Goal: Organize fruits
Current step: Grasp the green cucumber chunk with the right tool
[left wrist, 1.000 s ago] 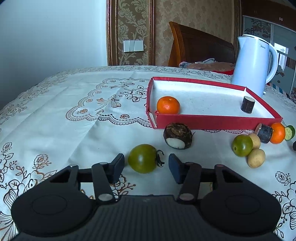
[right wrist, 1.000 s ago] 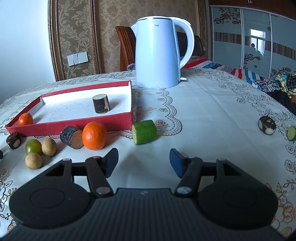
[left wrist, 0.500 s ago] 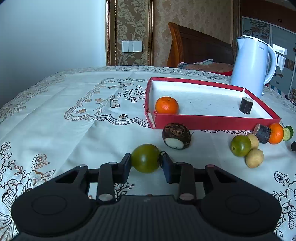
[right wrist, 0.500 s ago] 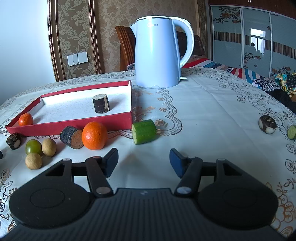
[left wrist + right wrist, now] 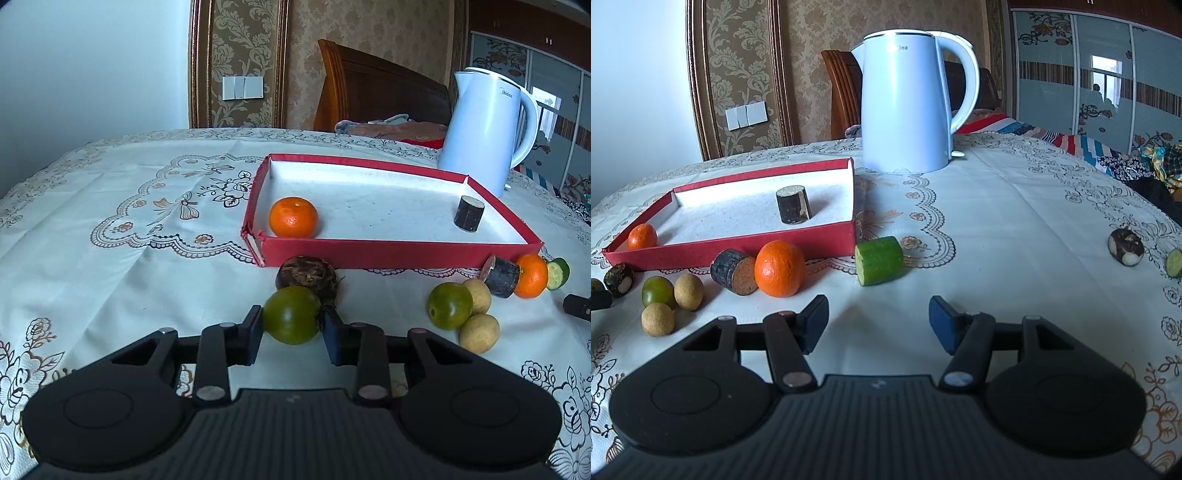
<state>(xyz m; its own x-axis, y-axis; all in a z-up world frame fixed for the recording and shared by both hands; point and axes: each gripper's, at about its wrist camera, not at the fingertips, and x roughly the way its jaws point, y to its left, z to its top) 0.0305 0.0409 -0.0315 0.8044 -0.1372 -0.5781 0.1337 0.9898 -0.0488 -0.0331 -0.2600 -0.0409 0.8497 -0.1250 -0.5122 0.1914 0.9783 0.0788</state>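
Nearest in the left wrist view, the left gripper has its jaws pinching a green tomato from both sides, just above the embroidered cloth of the counter. Directly behind the tomato, partly hidden by it, sits a dark, rough taro, close to the front wall of the red tray. To the right lies a cluster: a second green tomato touching two tan longans, then a dark cut cylinder lying on its side against an orange, with a cucumber piece beside it. Inside the tray, a mandarin rests in the near left corner and a dark stub stands upright near the right wall. Beyond the tray's far right corner stands a white kettle.

In the right wrist view, the right gripper hovers over bare cloth with its jaws spread wide and nothing between them. Just ahead lies the cucumber piece, near the tray's corner. Far off to the right, well apart from the rest, sit another taro piece and a cucumber slice at the frame edge.
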